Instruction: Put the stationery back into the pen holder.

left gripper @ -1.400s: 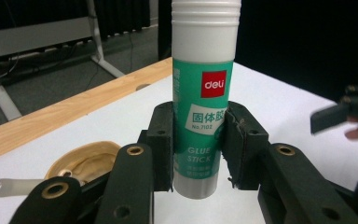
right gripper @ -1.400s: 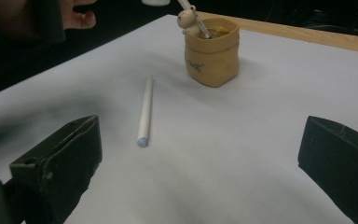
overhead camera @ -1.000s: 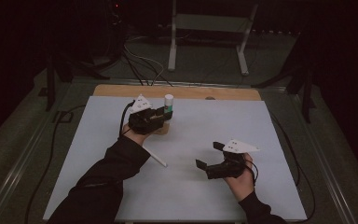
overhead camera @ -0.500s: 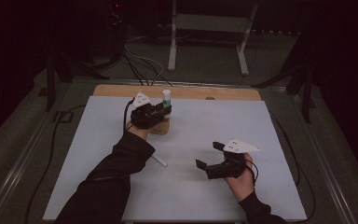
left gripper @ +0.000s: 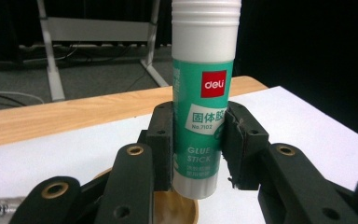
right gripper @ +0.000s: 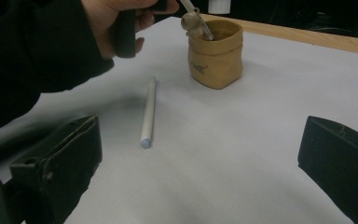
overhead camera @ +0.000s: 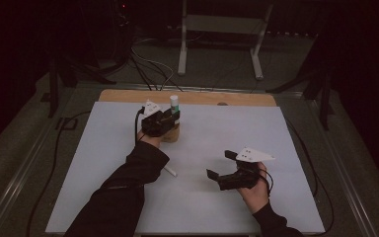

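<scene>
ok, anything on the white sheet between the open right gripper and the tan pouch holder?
In the right gripper view, one white pen lies between the right gripper and tan pouch holder; the rest is bare.

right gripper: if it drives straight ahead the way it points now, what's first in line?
Probably the white pen lying on the sheet, just left of centre between the open right gripper jaws. Beyond it stands the tan pouch. Depth is uncertain.

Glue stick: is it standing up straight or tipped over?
Upright: the glue stick stands vertical, cap up, clamped in the left gripper above the pot.
</scene>
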